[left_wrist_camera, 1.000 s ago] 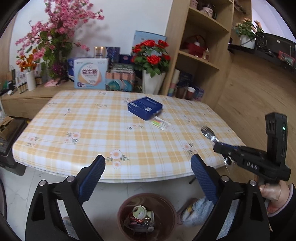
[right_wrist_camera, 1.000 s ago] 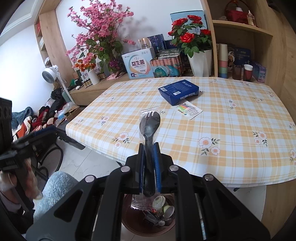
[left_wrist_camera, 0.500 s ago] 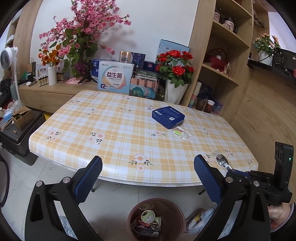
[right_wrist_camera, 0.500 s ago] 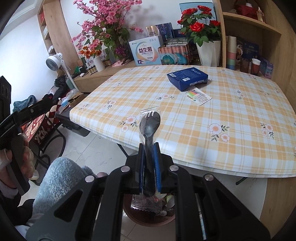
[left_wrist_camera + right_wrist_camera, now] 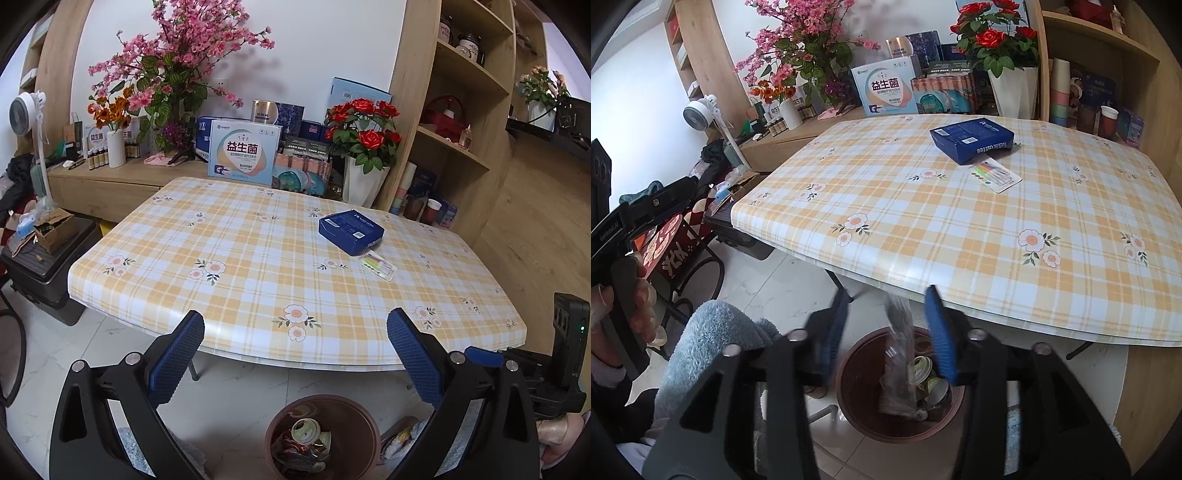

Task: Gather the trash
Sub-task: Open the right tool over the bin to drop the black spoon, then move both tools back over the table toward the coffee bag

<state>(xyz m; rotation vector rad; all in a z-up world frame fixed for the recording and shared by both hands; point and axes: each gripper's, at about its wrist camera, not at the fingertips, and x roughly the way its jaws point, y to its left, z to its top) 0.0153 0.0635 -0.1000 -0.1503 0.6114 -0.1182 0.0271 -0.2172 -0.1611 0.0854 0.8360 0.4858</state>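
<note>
One wrapped plastic fork [image 5: 899, 354] hangs blurred between my right gripper [image 5: 886, 332]'s parting jaws, directly above the brown bin [image 5: 857, 387] on the floor below the table's near edge; the pads no longer seem to press it, so I judge it is dropping in. It is feather-light, the fork stiff inside a slick, crinkly sleeve, best pinched across the handle. My left gripper [image 5: 295, 354] is spread wide with nothing in it, aimed over the same bin [image 5: 354, 424], where cups and wrappers already lie. On the checked table [image 5: 229, 258], toward its far right corner, a blue box [image 5: 351, 230] sits touching a clear packet of coloured sticks [image 5: 376, 263]. Nothing blocks the bin's mouth; my fluffy blue slipper [image 5: 713, 339] sits just beside it.
</note>
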